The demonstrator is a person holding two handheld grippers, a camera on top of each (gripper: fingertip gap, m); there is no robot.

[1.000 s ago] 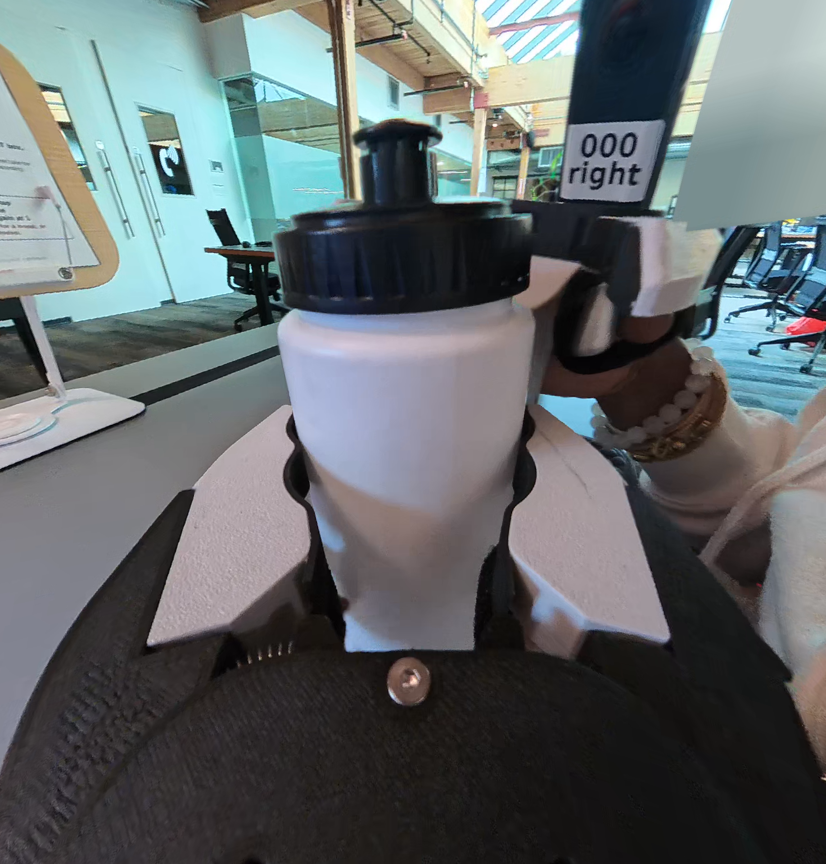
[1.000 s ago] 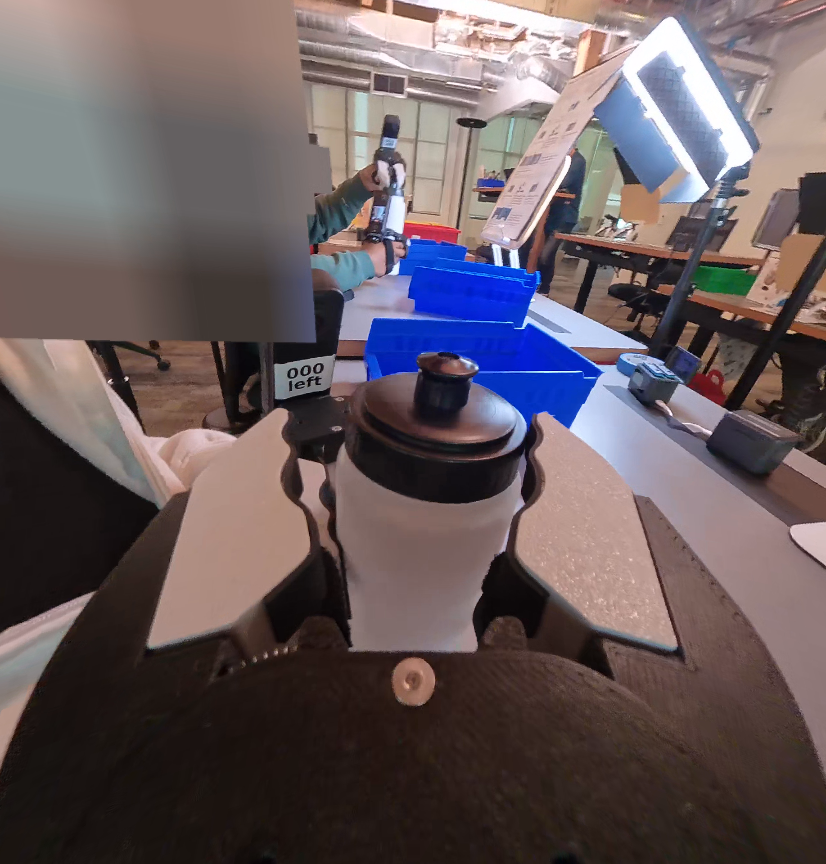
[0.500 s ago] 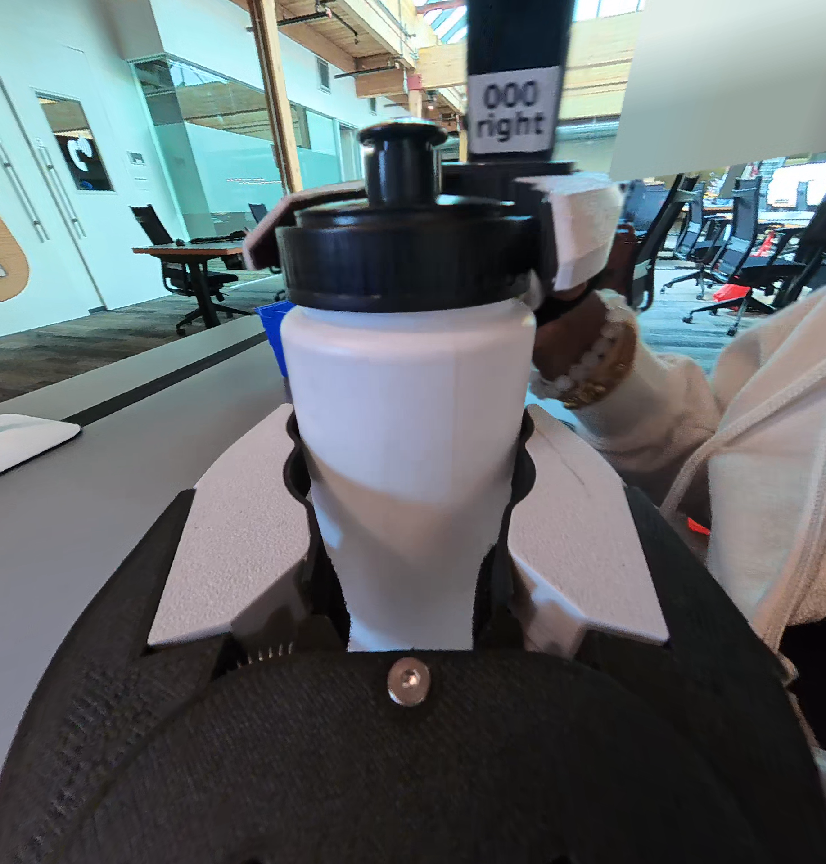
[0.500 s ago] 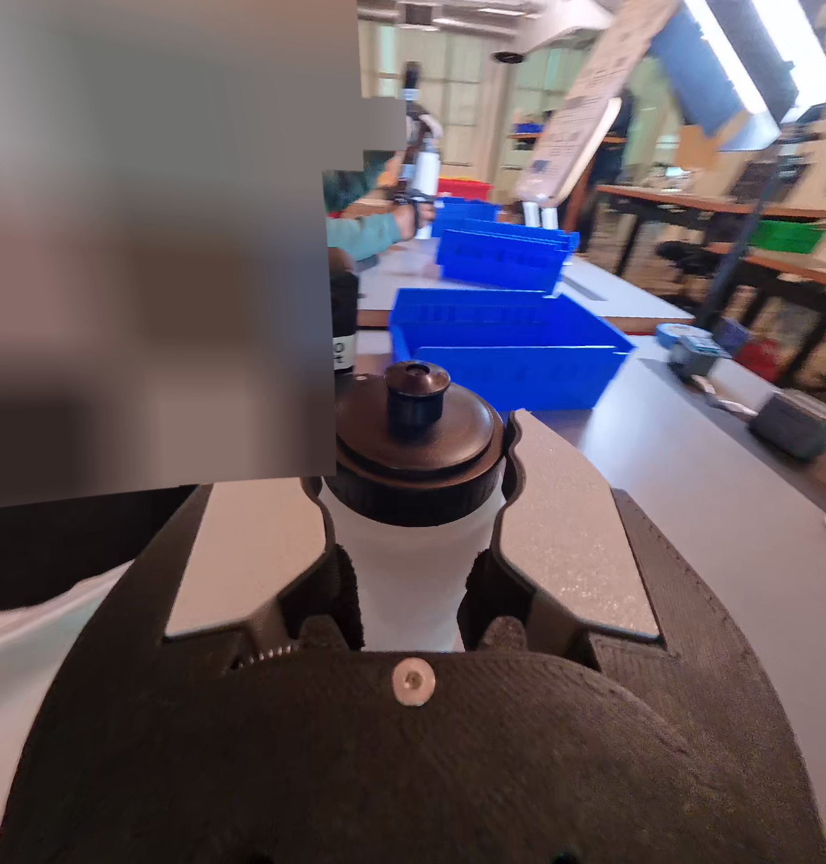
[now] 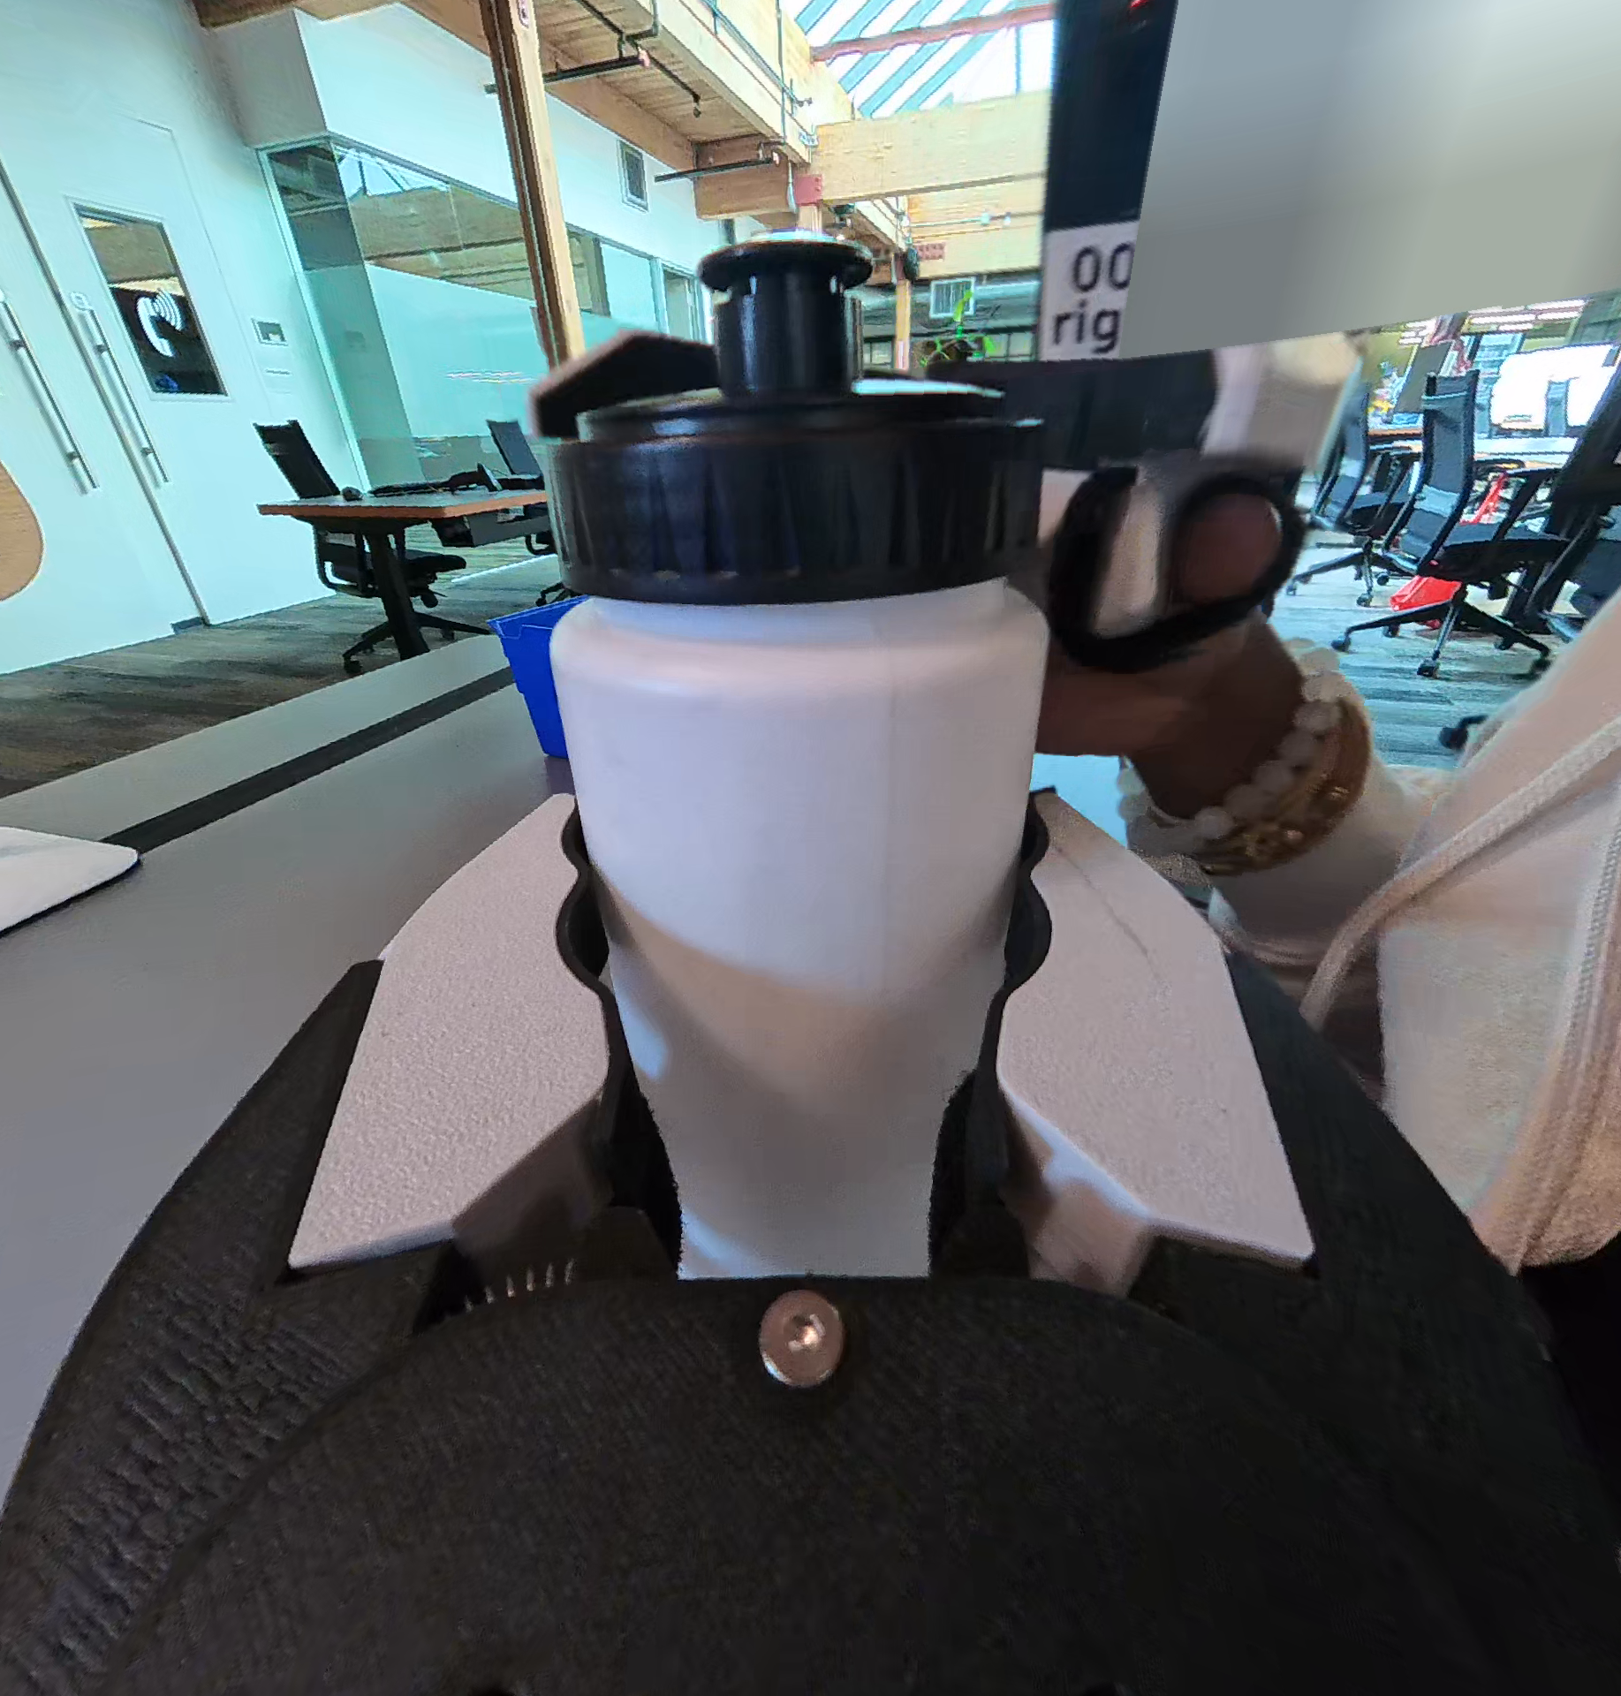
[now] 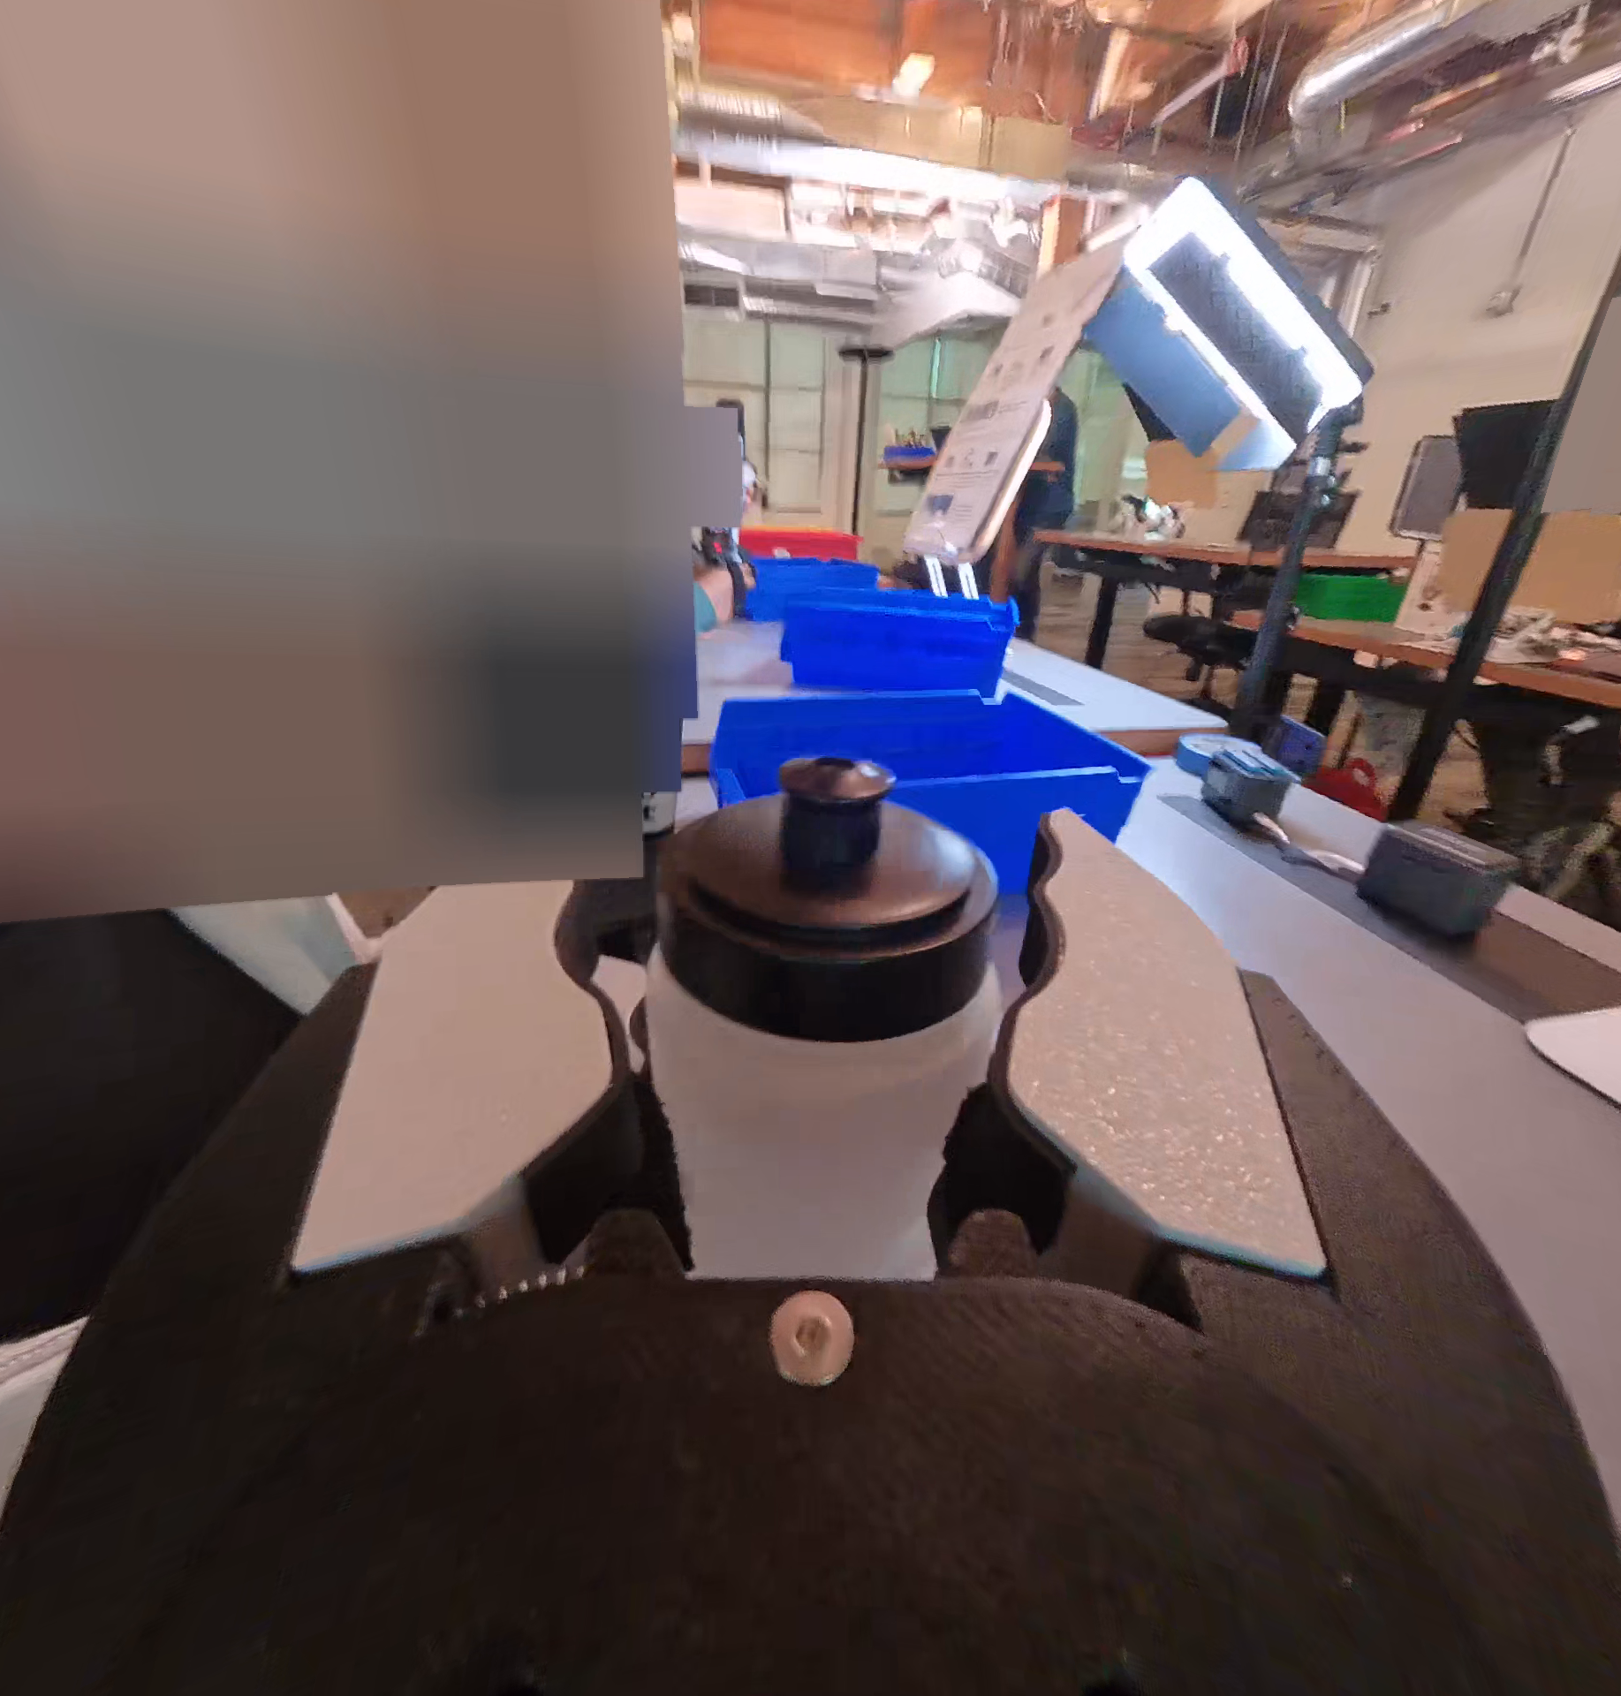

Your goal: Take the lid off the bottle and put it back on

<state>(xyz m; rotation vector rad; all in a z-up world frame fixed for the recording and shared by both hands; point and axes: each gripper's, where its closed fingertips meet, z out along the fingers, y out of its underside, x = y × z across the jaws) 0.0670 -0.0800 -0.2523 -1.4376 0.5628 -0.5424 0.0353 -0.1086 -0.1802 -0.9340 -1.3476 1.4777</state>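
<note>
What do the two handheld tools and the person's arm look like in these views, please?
Each tool, left and right, has a rough black printed body, a silver screw at centre and two pale grey fingers with wavy black inner pads. The right one carries a white label. The person wears a cream sleeve and beaded bracelets.

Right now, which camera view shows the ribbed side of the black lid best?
The left wrist view: the lid faces the camera side-on, so its ribs and its seam with the white bottle show. The right wrist view looks down on the lid: mostly its top and spout, the side smooth and dark.
</note>
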